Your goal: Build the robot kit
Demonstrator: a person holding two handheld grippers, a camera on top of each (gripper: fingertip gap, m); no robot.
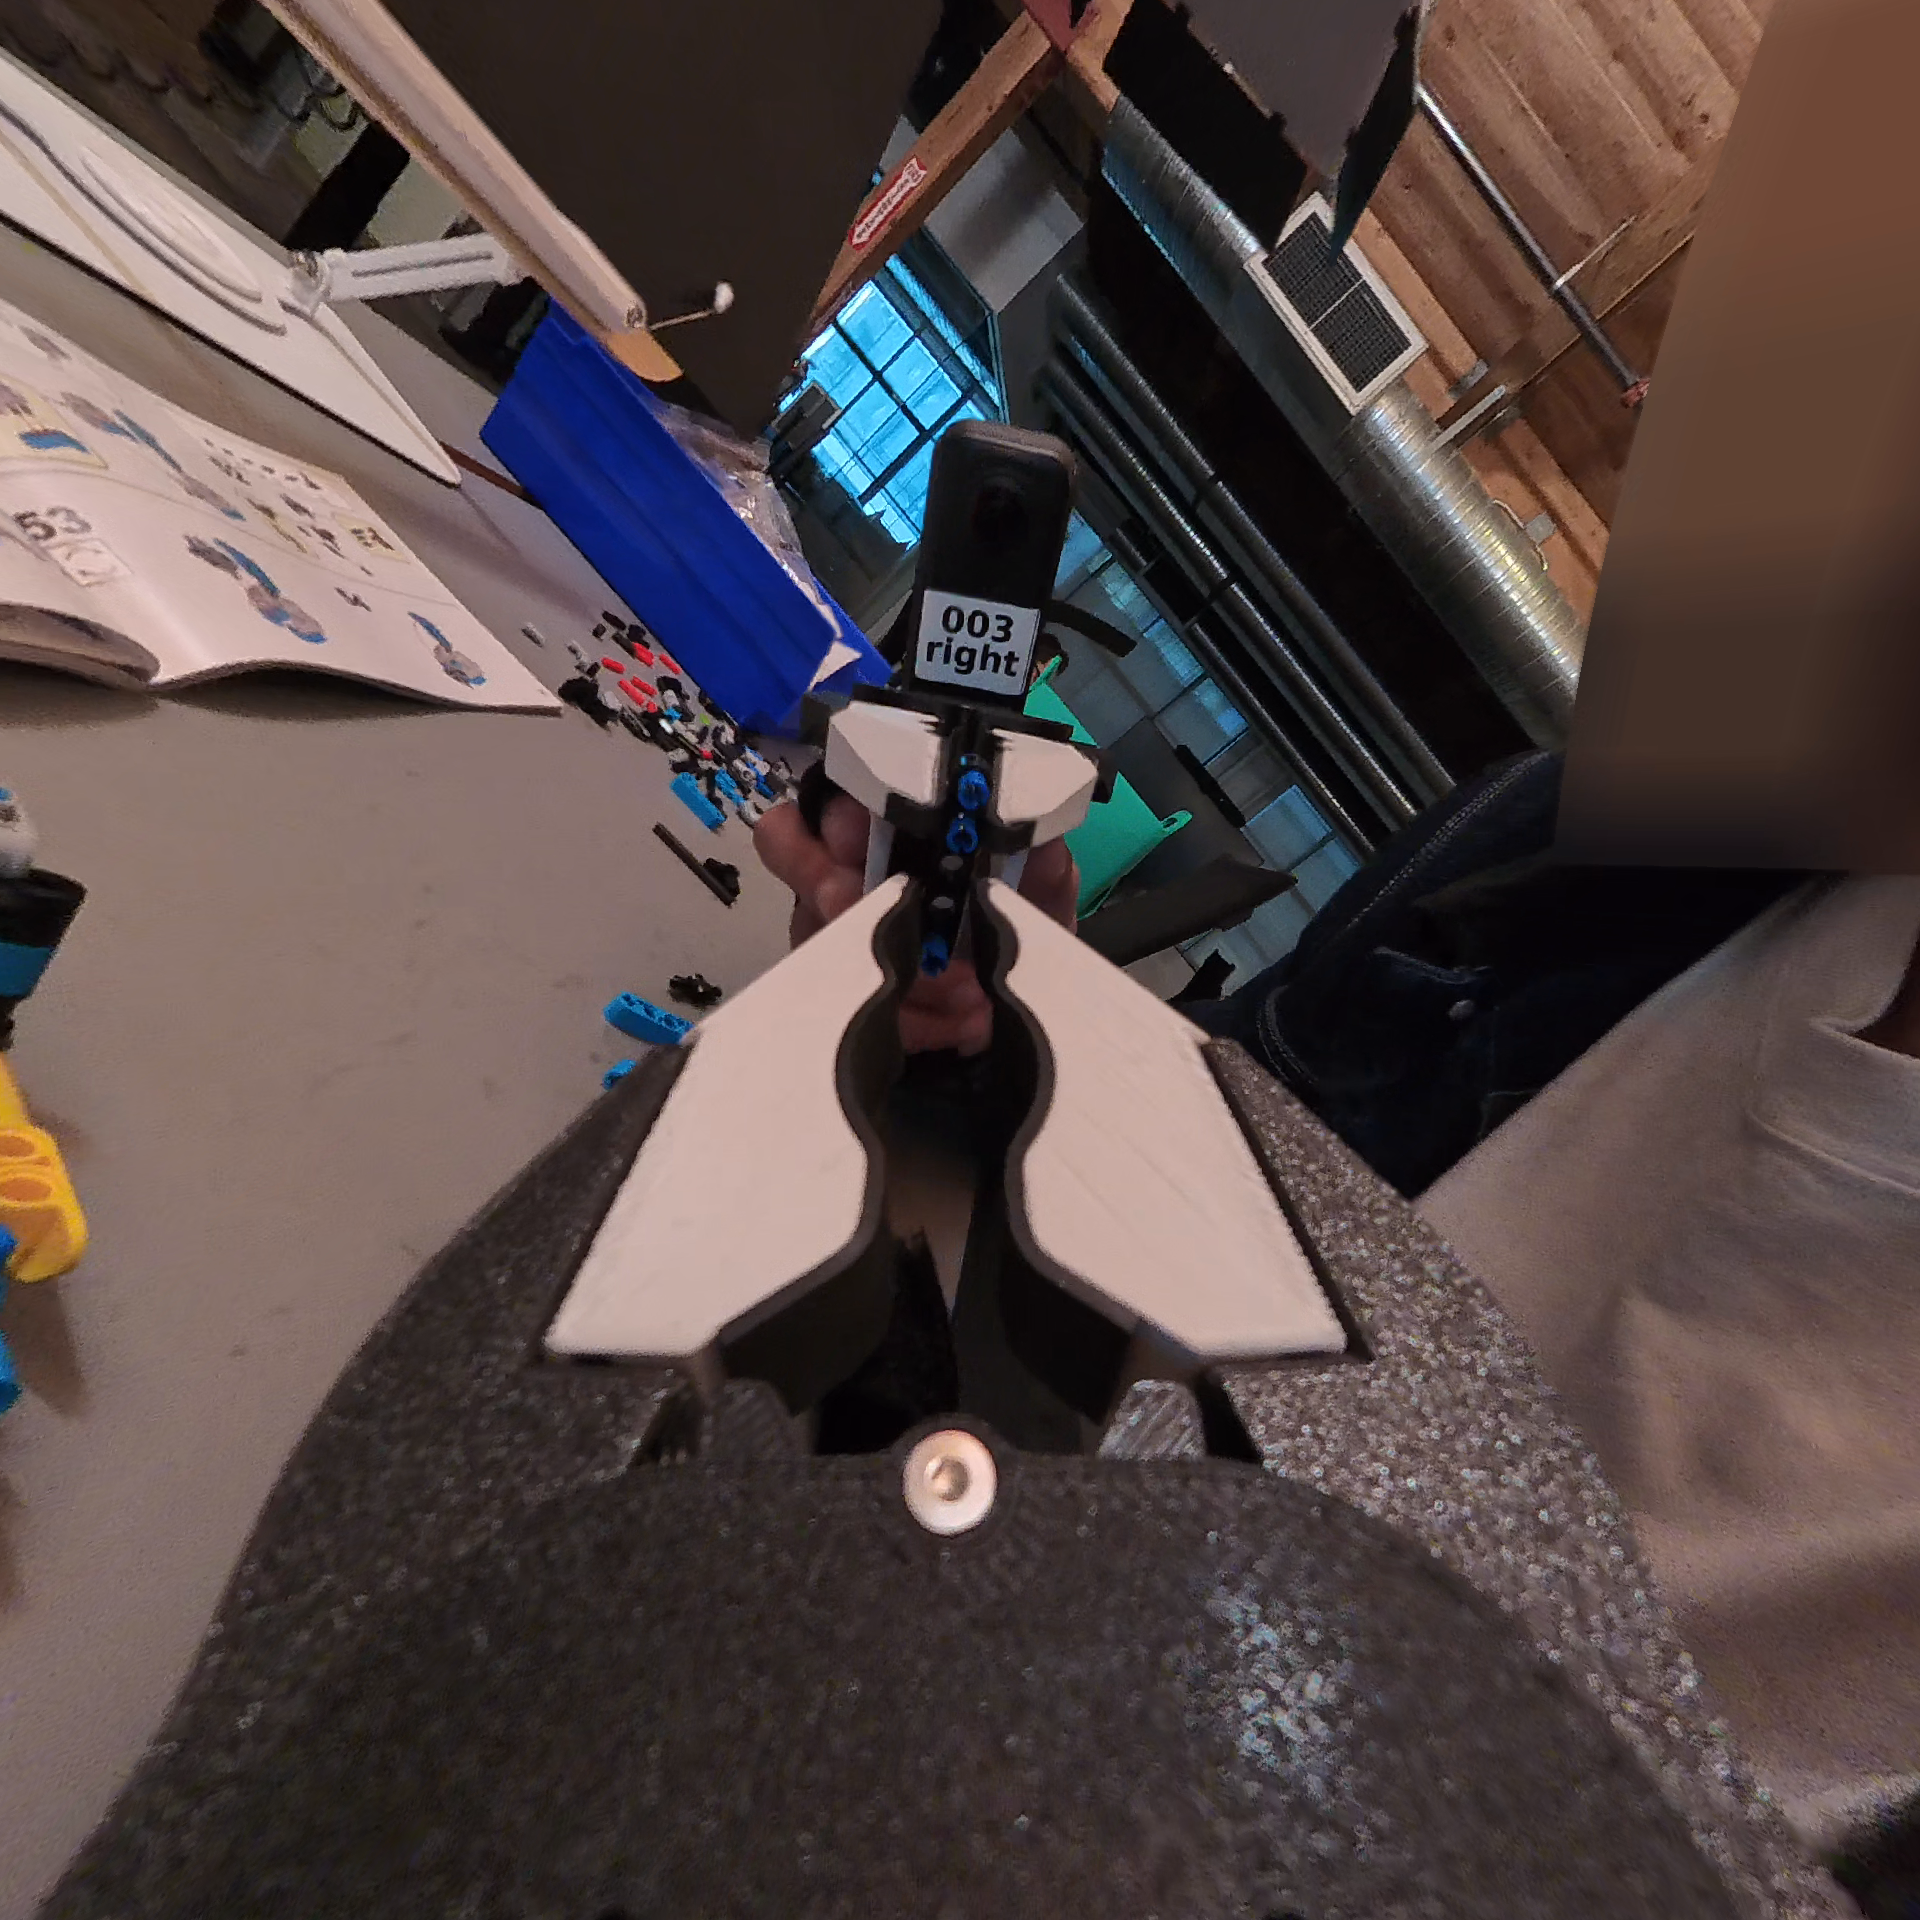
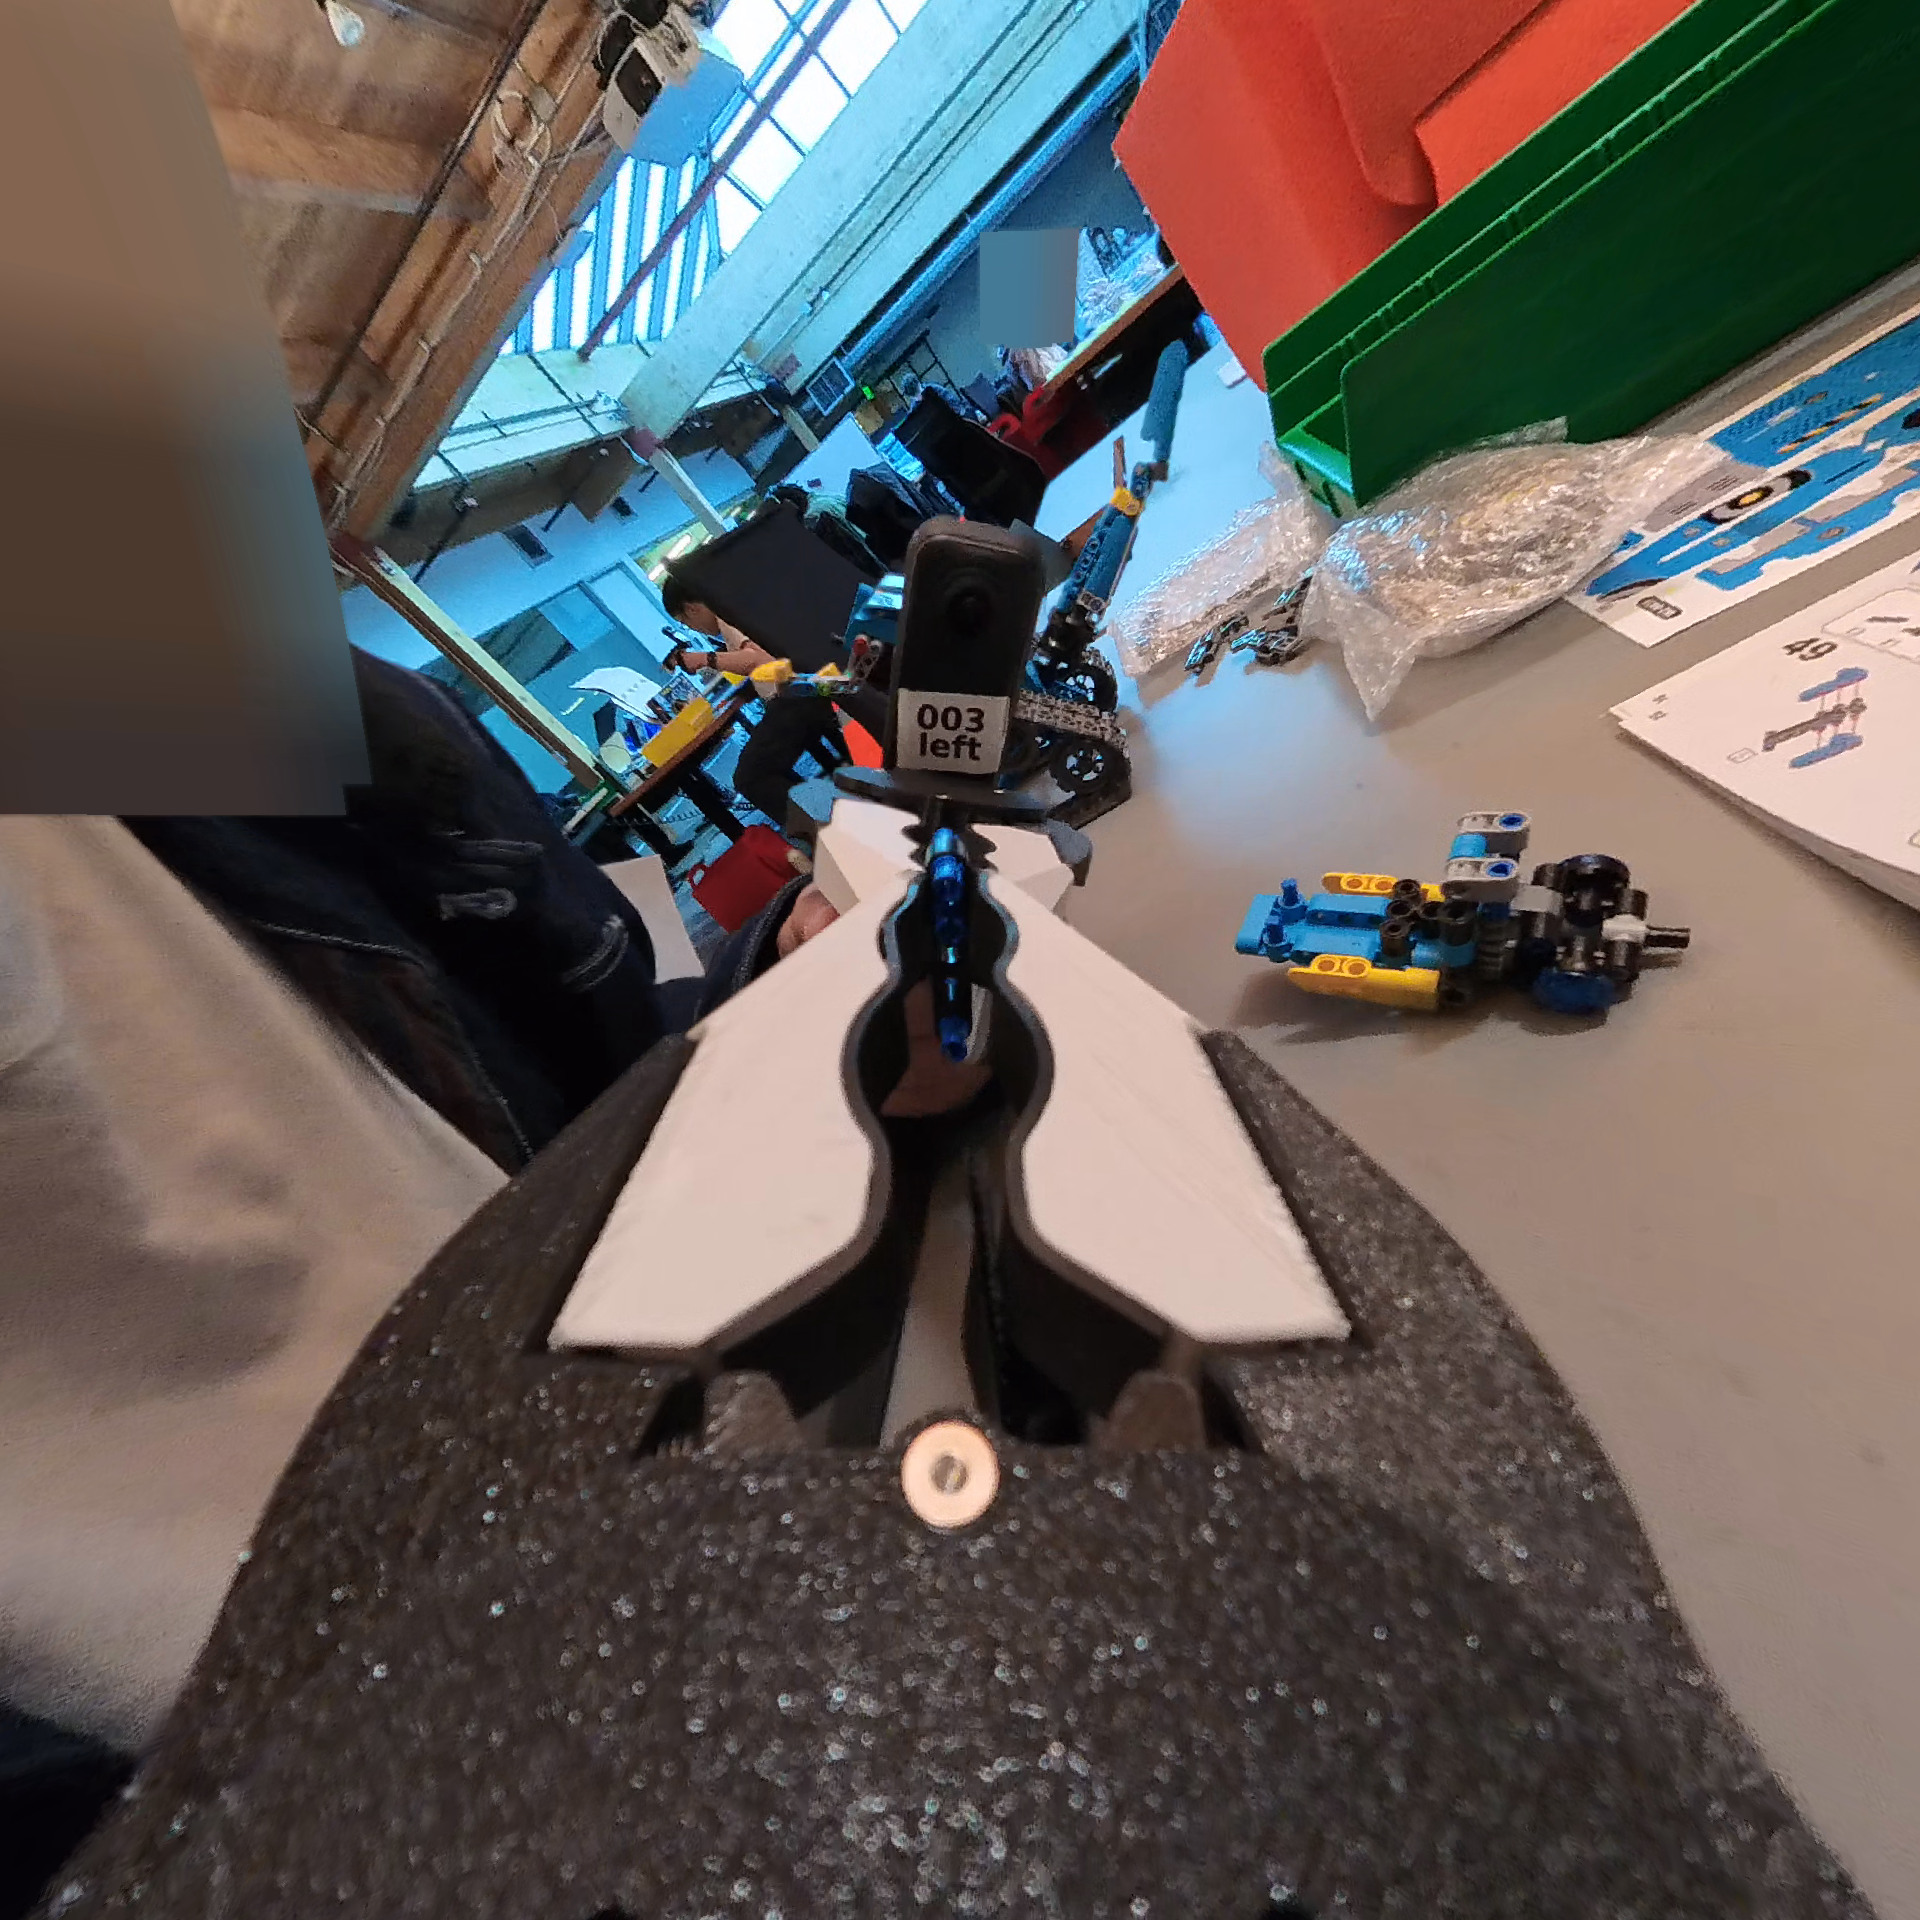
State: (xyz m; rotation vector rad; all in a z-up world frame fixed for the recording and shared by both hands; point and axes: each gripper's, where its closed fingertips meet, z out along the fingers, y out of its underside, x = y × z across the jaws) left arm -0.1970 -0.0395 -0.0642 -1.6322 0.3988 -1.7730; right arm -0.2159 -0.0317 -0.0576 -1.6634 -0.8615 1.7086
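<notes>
Black beam with blue pins (image 1: 951,862), clamped end to end between left gripper (image 1: 940,940) and right gripper (image 2: 951,935) fingers above grey worktop (image 1: 364,935), apart from blue-yellow model (image 2: 1455,925).

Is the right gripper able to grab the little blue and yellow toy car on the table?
Probably not right away. The right gripper is shut on a thin black bar with blue pins, which the left gripper also pinches. The toy car lies uncovered on the table, off to its side.
</notes>
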